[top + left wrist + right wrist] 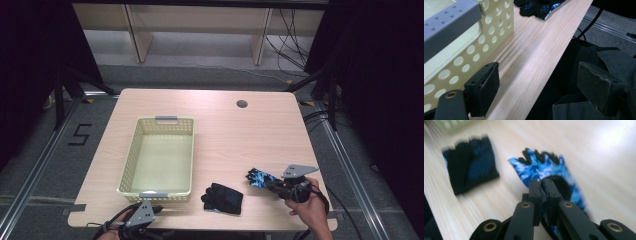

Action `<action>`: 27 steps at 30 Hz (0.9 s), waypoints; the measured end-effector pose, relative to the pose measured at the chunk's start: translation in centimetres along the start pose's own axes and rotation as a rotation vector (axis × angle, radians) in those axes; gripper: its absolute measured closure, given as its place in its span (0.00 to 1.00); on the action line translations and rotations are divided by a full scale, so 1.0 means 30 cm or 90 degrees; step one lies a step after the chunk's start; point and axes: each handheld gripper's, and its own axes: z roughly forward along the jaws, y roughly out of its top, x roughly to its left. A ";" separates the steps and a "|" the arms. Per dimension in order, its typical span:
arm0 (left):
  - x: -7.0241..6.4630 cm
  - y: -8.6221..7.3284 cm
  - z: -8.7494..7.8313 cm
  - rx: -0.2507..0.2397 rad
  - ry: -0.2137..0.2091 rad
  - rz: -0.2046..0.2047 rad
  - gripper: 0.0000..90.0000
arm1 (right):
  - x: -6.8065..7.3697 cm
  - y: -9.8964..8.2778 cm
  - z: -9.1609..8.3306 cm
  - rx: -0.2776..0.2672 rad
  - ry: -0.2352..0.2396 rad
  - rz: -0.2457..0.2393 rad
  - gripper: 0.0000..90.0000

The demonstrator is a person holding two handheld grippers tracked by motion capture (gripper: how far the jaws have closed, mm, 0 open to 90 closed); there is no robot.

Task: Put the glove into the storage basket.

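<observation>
A blue camouflage glove [259, 177] [541, 167] lies partly lifted near the table's front right, and my right gripper [268, 182] [543, 187] is shut on its cuff end. To its left a black and blue glove [223, 198] [470, 162] [534, 6] lies flat on the table. My left gripper [156, 210] [539, 80] stands open at the table's front edge, just in front of the near wall of the pale yellow perforated basket [131, 150] [474, 50], with nothing between its pads.
The wooden table [240, 135] has a round cable hole [242, 104] at the back right. The basket holds nothing. Dark cloth [599, 62] hangs below the table's front edge. Grey floor and metal rails surround the table.
</observation>
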 end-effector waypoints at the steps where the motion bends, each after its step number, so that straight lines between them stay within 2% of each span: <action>1: 0.001 0.000 0.001 -0.001 -0.001 -0.001 0.20 | -0.001 0.012 -0.013 -0.014 -0.005 -0.002 0.97; 2: 0.005 0.000 0.000 0.000 0.005 0.005 0.20 | -0.002 0.024 -0.024 -0.017 -0.009 -0.004 0.97; 3: 0.009 0.000 0.000 0.008 0.004 0.007 0.20 | 0.001 0.033 -0.033 -0.021 -0.013 0.005 0.97; 4: 0.010 0.000 0.001 0.001 0.005 0.015 0.20 | 0.009 0.040 -0.041 -0.024 -0.011 0.023 0.97; 5: 0.014 0.000 -0.001 0.010 0.007 0.025 0.20 | 0.004 0.046 -0.045 -0.030 -0.011 0.010 0.97; 6: 0.013 0.000 -0.002 0.010 0.008 0.025 0.20 | 0.014 0.050 -0.048 -0.031 -0.009 0.024 0.97; 8: 0.008 -0.001 -0.001 0.008 0.007 0.009 0.20 | 0.022 0.055 -0.050 -0.033 -0.003 0.028 0.97; 9: 0.008 -0.001 -0.003 0.010 0.009 0.014 0.20 | 0.028 0.058 -0.052 -0.036 0.000 0.034 0.97; 10: 0.007 -0.001 -0.003 0.010 0.011 0.014 0.20 | 0.025 0.062 -0.052 -0.045 -0.001 0.023 0.97; 11: 0.010 -0.002 -0.005 0.017 0.010 0.019 0.20 | 0.035 0.067 -0.054 -0.048 0.000 0.034 0.97; 12: 0.009 -0.003 -0.004 0.010 0.009 0.018 0.20 | 0.039 0.074 -0.056 -0.049 -0.006 0.026 0.97; 13: 0.012 -0.004 -0.003 0.010 0.010 0.018 0.20 | 0.051 0.081 -0.058 -0.050 -0.004 0.033 0.97; 14: 0.009 -0.004 0.000 0.008 0.023 0.018 0.20 | 0.063 0.089 -0.061 -0.049 -0.002 0.039 0.97; 15: 0.014 -0.001 -0.006 0.009 0.022 0.034 0.20 | 0.072 0.098 -0.064 -0.050 0.000 0.031 0.97; 17: 0.017 -0.004 -0.008 0.013 0.010 0.039 0.20 | 0.100 0.113 -0.064 -0.058 0.003 0.033 0.97; 18: 0.010 -0.008 -0.002 -0.001 0.009 0.017 0.20 | 0.108 0.122 -0.064 -0.058 0.004 0.023 0.97; 19: 0.012 -0.010 -0.003 0.011 0.013 0.012 0.20 | 0.120 0.130 -0.062 -0.060 0.007 0.017 0.97; 20: 0.014 -0.010 -0.007 0.015 0.017 0.016 0.20 | 0.141 0.136 -0.059 -0.063 0.011 0.026 0.97; 22: 0.014 -0.009 -0.010 0.004 0.018 0.017 0.20 | 0.164 0.150 -0.052 -0.060 0.017 0.012 0.97; 24: 0.017 -0.007 -0.012 0.009 0.022 0.028 0.20 | 0.191 0.160 -0.042 -0.057 0.022 0.005 0.97; 25: 0.013 -0.009 -0.012 0.009 0.019 0.020 0.20 | 0.198 0.165 -0.035 -0.059 0.024 -0.008 0.97; 26: 0.009 -0.010 -0.007 0.003 0.012 0.011 0.20 | 0.211 0.169 -0.029 -0.056 0.031 -0.008 0.97; 27: 0.010 -0.009 -0.008 0.003 0.018 0.016 0.20 | 0.217 0.172 -0.023 -0.055 0.029 -0.016 0.97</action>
